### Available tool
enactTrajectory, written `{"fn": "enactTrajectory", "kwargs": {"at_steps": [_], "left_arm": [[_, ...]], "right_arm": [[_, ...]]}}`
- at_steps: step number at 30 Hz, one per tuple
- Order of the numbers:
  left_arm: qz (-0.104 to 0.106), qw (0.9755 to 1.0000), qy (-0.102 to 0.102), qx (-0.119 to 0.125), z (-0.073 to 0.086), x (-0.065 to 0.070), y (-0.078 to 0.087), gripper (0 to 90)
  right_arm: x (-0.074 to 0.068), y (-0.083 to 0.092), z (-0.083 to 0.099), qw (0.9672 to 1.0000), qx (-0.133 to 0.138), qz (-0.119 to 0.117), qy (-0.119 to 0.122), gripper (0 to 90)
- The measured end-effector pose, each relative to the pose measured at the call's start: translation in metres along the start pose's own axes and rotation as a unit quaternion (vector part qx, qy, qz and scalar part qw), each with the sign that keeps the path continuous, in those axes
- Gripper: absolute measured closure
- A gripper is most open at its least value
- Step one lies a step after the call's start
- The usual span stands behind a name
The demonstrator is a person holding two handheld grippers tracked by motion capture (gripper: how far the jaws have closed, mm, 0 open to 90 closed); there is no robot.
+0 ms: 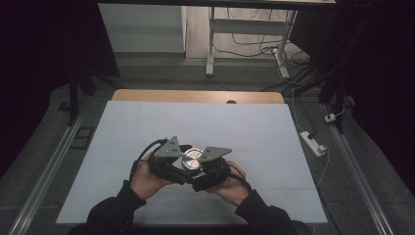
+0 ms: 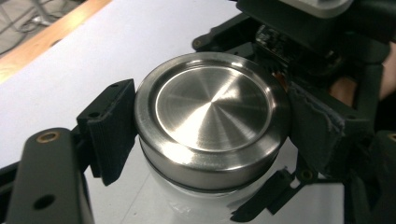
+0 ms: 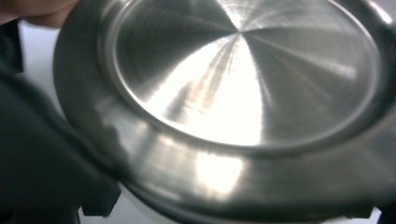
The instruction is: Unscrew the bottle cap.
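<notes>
Lid (image 2: 212, 116) sits clamped at nine and three by left tongs (image 1: 169, 159); right tongs (image 1: 208, 169), closed on jar (image 2: 205, 198), should brace while left twists.

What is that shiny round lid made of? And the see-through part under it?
The lid looks like brushed metal, probably steel: silvery, with fine streaks fanning out from its middle and bright glints. The jar beneath looks clear and pale, glass or plastic; too little shows to tell which.
</notes>
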State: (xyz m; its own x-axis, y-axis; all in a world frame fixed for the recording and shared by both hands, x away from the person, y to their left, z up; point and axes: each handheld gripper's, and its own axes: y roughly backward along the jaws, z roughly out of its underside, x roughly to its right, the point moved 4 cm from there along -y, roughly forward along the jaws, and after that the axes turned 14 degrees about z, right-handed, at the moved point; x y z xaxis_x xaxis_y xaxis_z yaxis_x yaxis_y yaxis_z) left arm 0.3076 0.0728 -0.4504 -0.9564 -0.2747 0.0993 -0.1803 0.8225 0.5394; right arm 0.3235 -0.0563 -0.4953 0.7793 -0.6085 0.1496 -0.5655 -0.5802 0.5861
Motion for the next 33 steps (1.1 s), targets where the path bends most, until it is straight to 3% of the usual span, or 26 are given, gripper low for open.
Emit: {"fn": "enactTrajectory", "kwargs": {"at_steps": [2,4,7,8,10,14,15,16,17,20,23,25,28,33], "left_arm": [[0.006,1.0,0.001,0.001,-0.001,-0.001,0.001,20.6],[0.027,0.9995,0.003,0.016,-0.001,-0.003,0.005,19.2],[0.045,0.9984,0.008,0.032,-0.002,-0.007,0.013,11.2],[0.061,0.9967,0.006,0.052,-0.003,-0.01,0.023,10.9],[0.093,0.9936,0.006,0.064,-0.002,-0.013,0.033,11.7],[0.142,0.9876,-0.012,0.065,0.001,-0.017,0.044,11.5],[0.142,0.9876,-0.012,0.065,0.001,-0.017,0.044,11.2],[0.17,0.9828,-0.032,0.066,0.003,-0.016,0.046,11.8],[0.177,0.9814,-0.038,0.063,0.004,-0.016,0.046,12.1],[0.183,0.9811,-0.051,0.037,0.008,-0.016,0.039,12.1],[0.176,0.9823,-0.064,0.011,0.011,-0.015,0.029,13.9],[0.186,0.9799,-0.071,0.014,0.011,-0.012,0.027,19.1],[0.167,0.9826,-0.08,0.011,0.01,-0.01,0.027,20.9],[0.115,0.9919,-0.05,0.023,0.006,-0.009,0.021,21.0]], "right_arm": [[0.001,0.0,0.0,1.0,0.0,0.0,-0.006,14.4],[0.001,0.001,-0.001,0.9999,0.005,-0.008,-0.009,14.4],[0.0,0.004,-0.002,0.9997,0.011,-0.019,-0.002,14.4],[-0.001,0.004,-0.003,0.9996,0.014,-0.024,0.0,14.4],[-0.002,0.005,-0.003,0.9993,0.015,-0.033,0.001,14.4],[-0.006,0.003,-0.001,0.9986,0.012,-0.051,0.01,14.4],[-0.007,0.003,-0.001,0.9983,0.014,-0.055,0.013,14.4],[-0.008,0.003,-0.001,0.9979,0.013,-0.062,0.015,14.4],[-0.009,0.003,-0.001,0.9974,0.013,-0.069,0.014,14.4],[-0.013,0.005,-0.002,0.9958,0.017,-0.089,0.017,14.4],[-0.017,0.007,-0.003,0.9941,0.02,-0.104,0.023,14.4],[-0.018,0.008,-0.004,0.9936,0.02,-0.108,0.028,14.4],[-0.017,0.008,-0.003,0.9941,0.02,-0.103,0.029,14.4],[-0.011,0.007,-0.004,0.9968,0.017,-0.076,0.015,14.4]]}}
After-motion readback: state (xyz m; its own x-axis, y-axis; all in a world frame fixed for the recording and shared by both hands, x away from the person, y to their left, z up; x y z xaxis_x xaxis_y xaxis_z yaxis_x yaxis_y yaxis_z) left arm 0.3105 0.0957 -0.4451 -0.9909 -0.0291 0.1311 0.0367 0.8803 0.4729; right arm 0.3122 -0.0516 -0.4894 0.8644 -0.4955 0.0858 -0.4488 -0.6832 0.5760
